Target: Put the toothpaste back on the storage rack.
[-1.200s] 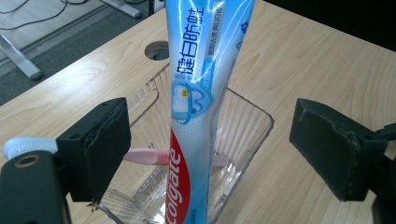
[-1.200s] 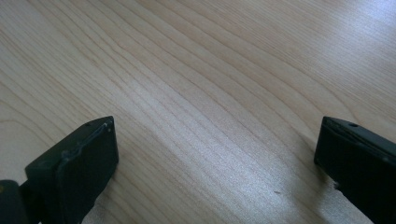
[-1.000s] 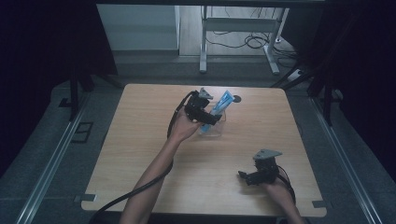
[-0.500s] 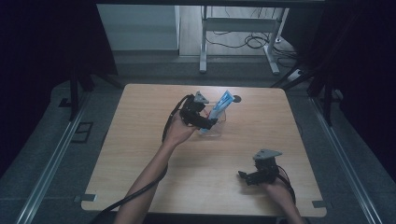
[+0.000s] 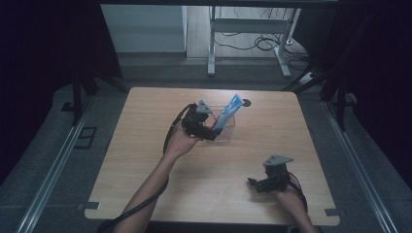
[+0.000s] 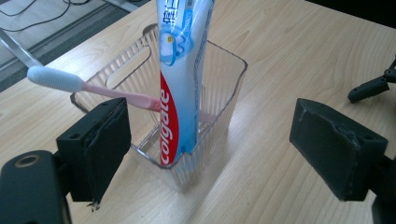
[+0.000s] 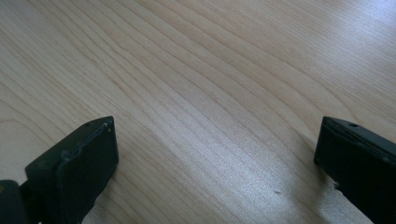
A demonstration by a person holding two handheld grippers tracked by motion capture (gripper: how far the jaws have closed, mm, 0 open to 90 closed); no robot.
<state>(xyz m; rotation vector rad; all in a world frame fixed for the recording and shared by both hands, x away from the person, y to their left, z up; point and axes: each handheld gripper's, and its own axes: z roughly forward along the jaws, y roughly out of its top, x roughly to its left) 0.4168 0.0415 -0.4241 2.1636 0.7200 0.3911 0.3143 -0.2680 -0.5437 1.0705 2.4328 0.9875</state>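
My left gripper point(image 6: 205, 154): jaws spread wide, gripping nothing, one on each side of the holder.
Clear ribbed holder point(image 6: 219, 116): standing on the table between those jaws, untouched.
Toothpaste tube point(image 6: 180, 79): upright inside the holder.
Pink toothbrush point(image 6: 93, 88): leaning in the holder, head over the rim.
My right gripper point(image 7: 215, 158): wide open, empty, over bare table point(image 7: 210, 70), well apart from the holder.

This looks like a lab or recording room. A lone wooden table point(image 5: 209, 160) stands between dark curtains point(image 5: 43, 58), with floor rails point(image 5: 53, 174) along its sides. Loose cables point(image 5: 252, 41) lie beyond its far edge beside a metal stand point(image 5: 243, 29).
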